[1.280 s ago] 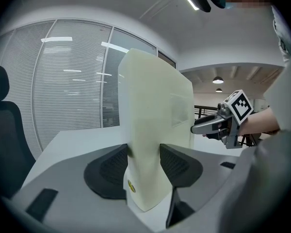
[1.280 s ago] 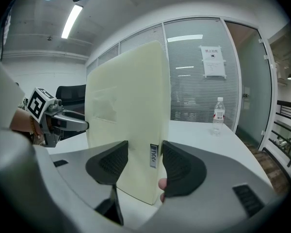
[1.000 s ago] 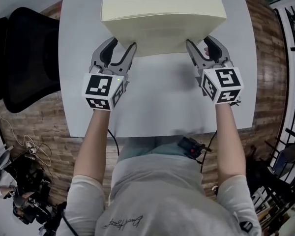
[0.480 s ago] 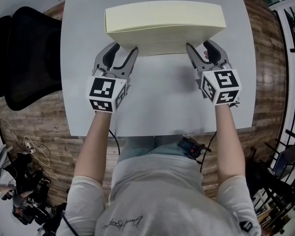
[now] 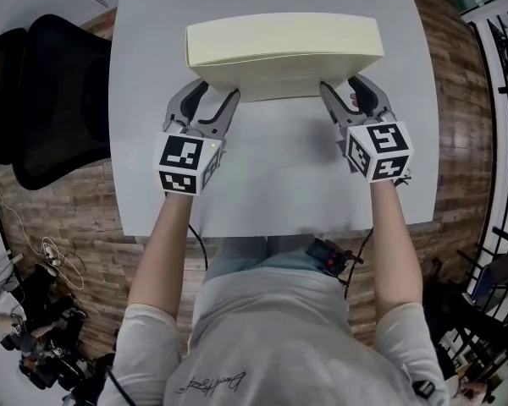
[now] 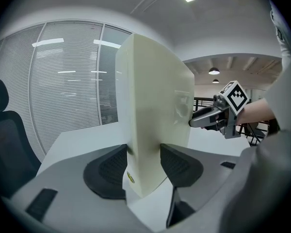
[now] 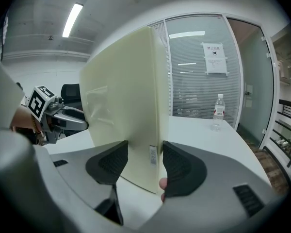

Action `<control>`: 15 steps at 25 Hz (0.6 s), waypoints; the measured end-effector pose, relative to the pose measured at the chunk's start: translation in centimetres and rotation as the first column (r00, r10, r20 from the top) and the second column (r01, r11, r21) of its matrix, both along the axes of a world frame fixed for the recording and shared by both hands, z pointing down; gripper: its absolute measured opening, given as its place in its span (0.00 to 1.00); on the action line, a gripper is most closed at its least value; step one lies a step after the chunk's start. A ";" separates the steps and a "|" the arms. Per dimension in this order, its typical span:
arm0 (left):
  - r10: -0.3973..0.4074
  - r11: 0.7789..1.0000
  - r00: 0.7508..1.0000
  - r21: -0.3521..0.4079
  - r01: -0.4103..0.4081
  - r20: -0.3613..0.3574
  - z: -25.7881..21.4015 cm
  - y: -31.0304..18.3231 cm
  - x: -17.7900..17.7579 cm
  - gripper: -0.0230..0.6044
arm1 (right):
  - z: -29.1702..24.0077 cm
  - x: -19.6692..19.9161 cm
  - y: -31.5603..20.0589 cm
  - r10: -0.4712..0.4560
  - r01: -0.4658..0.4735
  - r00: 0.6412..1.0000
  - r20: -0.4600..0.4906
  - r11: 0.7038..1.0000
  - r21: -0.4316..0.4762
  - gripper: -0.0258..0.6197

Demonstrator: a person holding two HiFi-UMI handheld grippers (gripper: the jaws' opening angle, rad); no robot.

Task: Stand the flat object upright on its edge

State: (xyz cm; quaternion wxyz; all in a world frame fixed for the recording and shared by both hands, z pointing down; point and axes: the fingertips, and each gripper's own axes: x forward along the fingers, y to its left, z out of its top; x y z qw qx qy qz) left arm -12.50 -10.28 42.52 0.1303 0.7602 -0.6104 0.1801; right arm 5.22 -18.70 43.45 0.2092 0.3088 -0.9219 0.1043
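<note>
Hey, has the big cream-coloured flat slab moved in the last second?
Yes. The cream slab has tipped more upright; its top edge has drawn back from the white table's far edge.

Right gripper (image 7: 144, 155) clamps the upright cream slab (image 7: 126, 96)
Both pads press its faces; 1 water bottle (image 7: 217, 111) stands on the white table (image 7: 218, 144) beyond.

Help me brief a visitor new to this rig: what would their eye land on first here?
A thick cream slab, tipped up on the white table, fills the middle of every view. The left gripper and right gripper clamp its two near corners. A black office chair sits left of the table.
</note>
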 end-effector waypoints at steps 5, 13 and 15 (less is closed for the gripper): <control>0.000 1.000 1.000 -0.013 0.000 -0.001 0.2 -0.3 -0.3 0.40 | 0.2 -0.3 -0.3 -0.008 0.008 1.000 -0.001 1.000 -0.008 0.42; -0.005 1.000 1.000 -0.010 0.005 -0.026 0.3 -0.6 -0.5 0.41 | 0.4 -0.3 -0.6 0.004 -0.004 1.000 0.013 1.000 -0.019 0.42; -0.016 1.000 0.999 -0.002 0.016 -0.039 0.0 -0.7 -0.8 0.42 | 0.4 -0.4 -0.6 0.006 -0.005 1.000 0.021 1.000 -0.021 0.42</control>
